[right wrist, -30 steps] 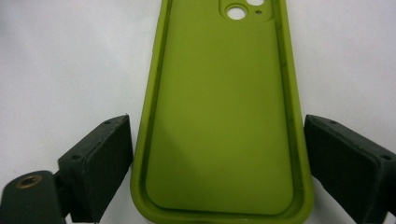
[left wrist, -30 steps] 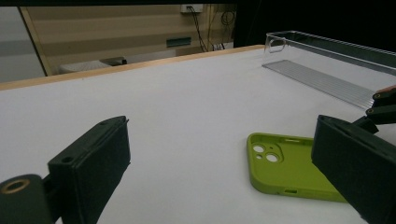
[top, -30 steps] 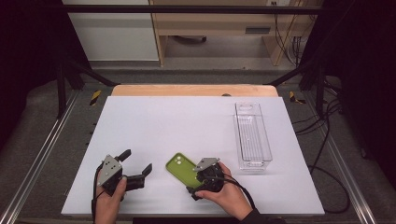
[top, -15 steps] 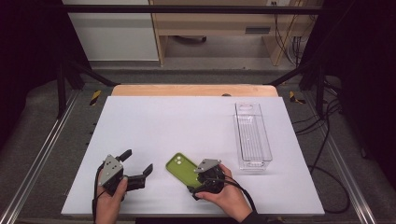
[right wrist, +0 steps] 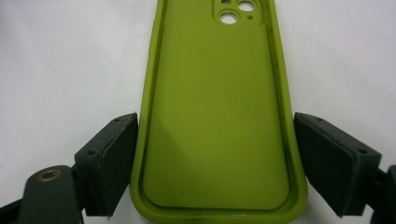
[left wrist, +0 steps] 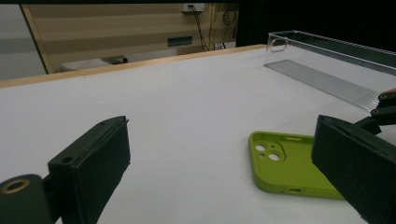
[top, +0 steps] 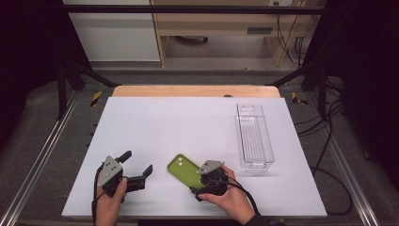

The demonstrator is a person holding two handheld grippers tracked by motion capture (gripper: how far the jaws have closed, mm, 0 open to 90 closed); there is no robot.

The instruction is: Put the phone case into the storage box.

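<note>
Green phone case point(top: 185, 170) lies near the white table's point(top: 188, 127) front edge, right gripper point(top: 203, 182) at its near end; left gripper point(top: 136, 165) spread wide, empty, left of it (clear tray point(top: 254, 140) toward the right edge); right gripper view: jaws straddle the case, apparently just touching; close evenly, low on both rims.

Phone case point(right wrist: 217, 116) top edge cropped
</note>
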